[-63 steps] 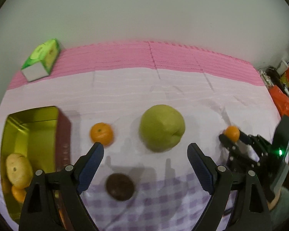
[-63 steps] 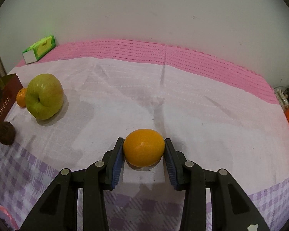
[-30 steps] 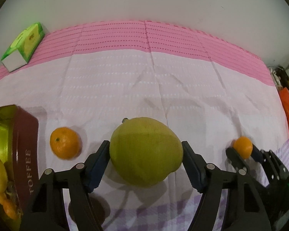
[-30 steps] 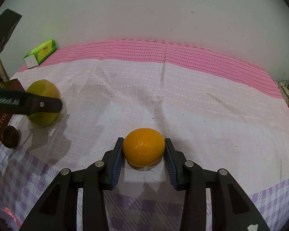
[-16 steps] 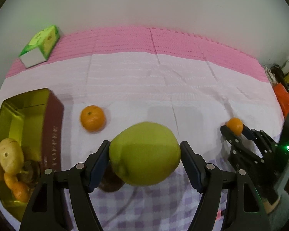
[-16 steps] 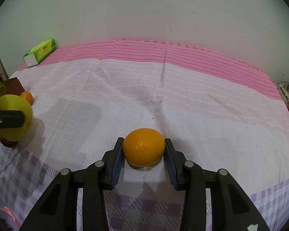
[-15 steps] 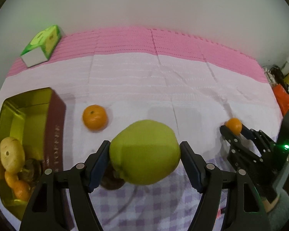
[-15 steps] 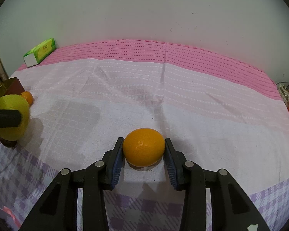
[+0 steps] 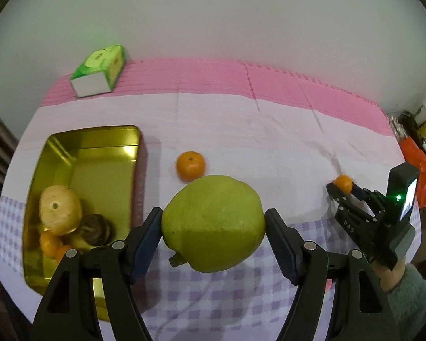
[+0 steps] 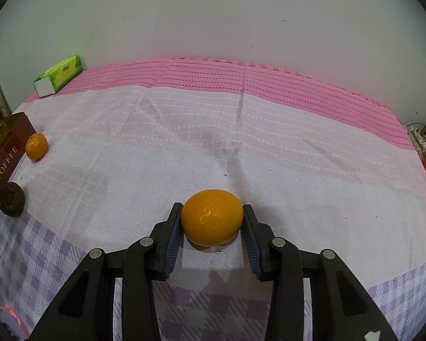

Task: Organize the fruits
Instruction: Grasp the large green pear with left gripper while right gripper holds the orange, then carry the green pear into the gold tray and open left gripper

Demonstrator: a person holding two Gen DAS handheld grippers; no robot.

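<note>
Left wrist view: our left gripper (image 9: 213, 224) clamps the green pear (image 9: 213, 223) in the air, the tin (image 9: 71, 142) lying ahead to its left with fruit already in its near end. Our right gripper (image 10: 212, 227) pinches an orange (image 10: 212, 217) that seems to sit on the cloth (image 10: 213, 142). We judge this the carry step; next we swing the pear left over the tin and lower it into the bare far half. A mandarin (image 9: 190, 166) just beyond the pear waits.
</note>
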